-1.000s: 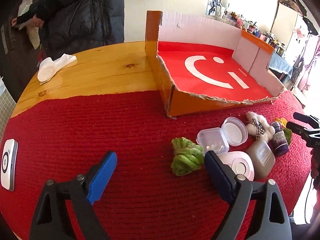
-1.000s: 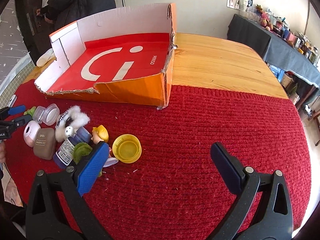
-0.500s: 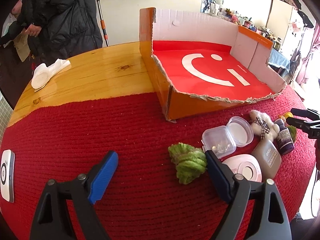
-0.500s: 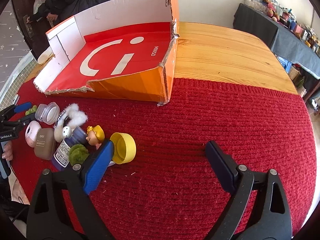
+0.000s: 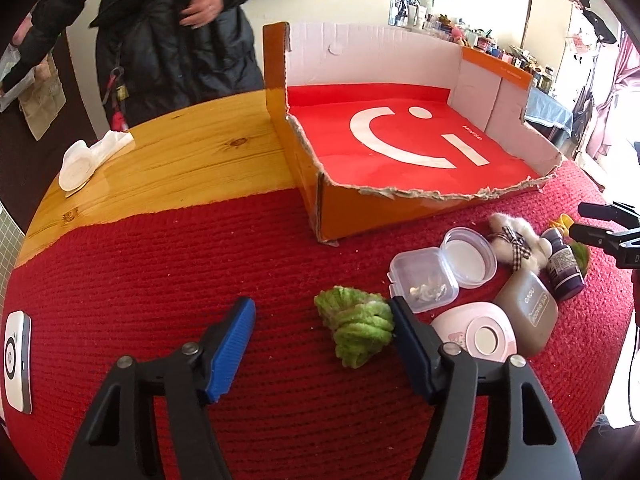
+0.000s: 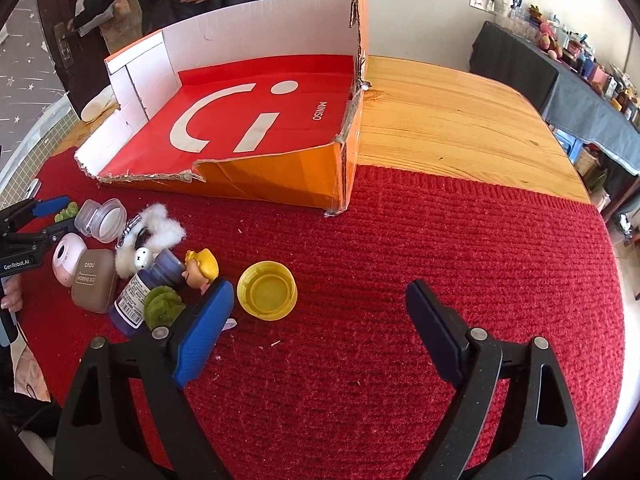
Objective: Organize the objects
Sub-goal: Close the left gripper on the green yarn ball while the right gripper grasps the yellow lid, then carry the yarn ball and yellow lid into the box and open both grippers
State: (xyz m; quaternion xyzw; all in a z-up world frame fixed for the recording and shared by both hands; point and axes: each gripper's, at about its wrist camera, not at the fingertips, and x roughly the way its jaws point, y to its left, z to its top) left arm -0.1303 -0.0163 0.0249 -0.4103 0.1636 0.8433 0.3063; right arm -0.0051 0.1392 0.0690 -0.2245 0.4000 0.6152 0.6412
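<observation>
Now | your left gripper (image 5: 320,328) closing, green yarn ball (image 5: 356,330) between jaws, unpinched, near orange box (image 5: 400,212) | your right gripper (image 6: 320,304) spread, narrowing, yellow cap (image 6: 267,290) between, untouched.

A glossy, varnished pale wood tabletop (image 5: 192,160) shows knots and grain. Over it lies a red ribbed knitted cloth (image 5: 160,272), matt and coarse. The orange corrugated cardboard tray (image 5: 360,212) has ragged torn edges (its red printed floor looks smooth, faintly shiny). The fuzzy green yarn bundle (image 5: 356,324) is soft and fibrous. The clear hinged plastic case (image 5: 424,280) and yellow plastic cap (image 6: 267,290) look smooth and glossy.
</observation>
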